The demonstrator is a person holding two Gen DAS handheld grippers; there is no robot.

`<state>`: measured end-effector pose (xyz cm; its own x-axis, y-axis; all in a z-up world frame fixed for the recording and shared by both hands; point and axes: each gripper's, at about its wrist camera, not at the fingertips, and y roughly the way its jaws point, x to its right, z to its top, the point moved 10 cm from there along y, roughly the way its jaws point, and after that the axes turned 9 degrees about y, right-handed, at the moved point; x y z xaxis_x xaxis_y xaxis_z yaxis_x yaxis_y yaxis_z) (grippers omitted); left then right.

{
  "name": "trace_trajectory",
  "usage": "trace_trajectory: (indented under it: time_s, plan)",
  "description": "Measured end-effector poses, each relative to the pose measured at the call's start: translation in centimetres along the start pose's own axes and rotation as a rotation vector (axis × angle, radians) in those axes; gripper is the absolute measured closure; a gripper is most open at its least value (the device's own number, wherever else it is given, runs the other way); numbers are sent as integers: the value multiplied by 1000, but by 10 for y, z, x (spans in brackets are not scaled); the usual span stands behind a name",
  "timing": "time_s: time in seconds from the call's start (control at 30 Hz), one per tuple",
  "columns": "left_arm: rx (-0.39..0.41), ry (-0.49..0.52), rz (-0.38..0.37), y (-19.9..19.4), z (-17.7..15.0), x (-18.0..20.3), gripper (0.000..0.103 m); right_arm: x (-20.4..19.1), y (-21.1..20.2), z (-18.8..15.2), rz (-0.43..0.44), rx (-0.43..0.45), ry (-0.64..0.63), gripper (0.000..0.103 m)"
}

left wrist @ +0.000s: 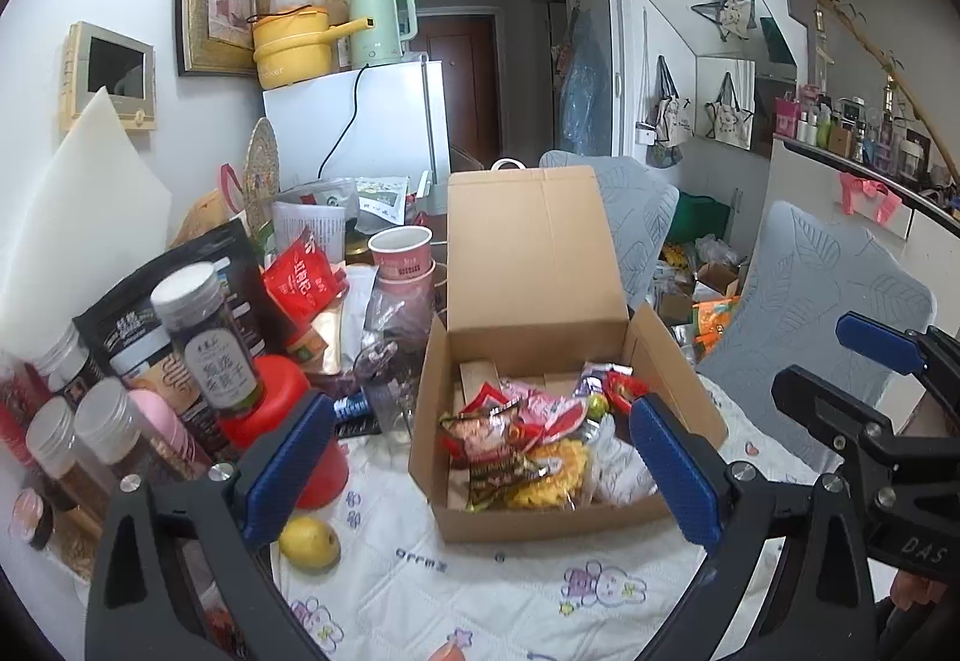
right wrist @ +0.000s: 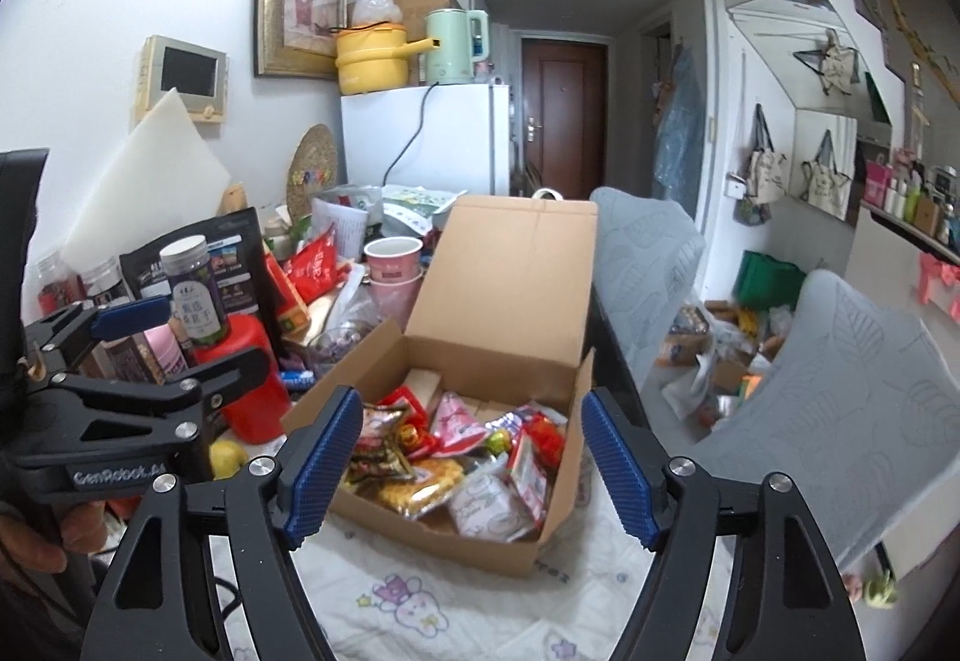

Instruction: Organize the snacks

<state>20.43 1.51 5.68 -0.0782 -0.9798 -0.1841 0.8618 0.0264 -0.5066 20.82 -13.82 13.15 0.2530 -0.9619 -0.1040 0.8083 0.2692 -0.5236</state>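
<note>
A brown cardboard box (left wrist: 540, 325) is set on the bench (left wrist: 480, 589), which is covered with a white cloth with little bunnies on it. The lid of the box is stood up at the back. The box is filled with snack packets (left wrist: 528, 439) in red, pink, yellow and white, all piled together. The left tongs (left wrist: 474, 472) are held wide apart just in front of the box, and nothing is gripped between the blue pads (left wrist: 288, 469). The right tongs (right wrist: 468, 466) are spread apart too, near the front of the box, and nothing is held in them either. In the right wrist view the left tongs are seen at the far left, gripped by a hand (right wrist: 36, 535). Just left of the box a red tub (left wrist: 282, 421) is found, and a dark jar with a white lid (left wrist: 204, 337) is stood on top of it. A yellow lemon (left wrist: 309, 541) is laid on the cloth beside the tub. Pink paper cups (left wrist: 402, 253) are stacked behind the box. Two grey chairs (left wrist: 810, 301) are seen on the right.
</note>
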Motion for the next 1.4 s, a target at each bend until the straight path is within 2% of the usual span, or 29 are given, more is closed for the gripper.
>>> trace_trajectory:
  time_s: [0.33, 0.5, 0.77, 1.4]
  plan:
    - [-49, -7, -26, -7, -37, 13, 2, 9, -6, -46, -40, -72, 47, 24]
    - [-88, -15, -50, -2, -54, 20, 2, 15, -7, -61, -72, -94, 66, 24]
    - [-105, 10, -49, 1, -67, 29, 2, 20, -4, -80, -86, -140, 80, 24]
    - [-131, 25, -74, 6, -72, 40, 2, 25, -2, -85, -106, -156, 79, 24]
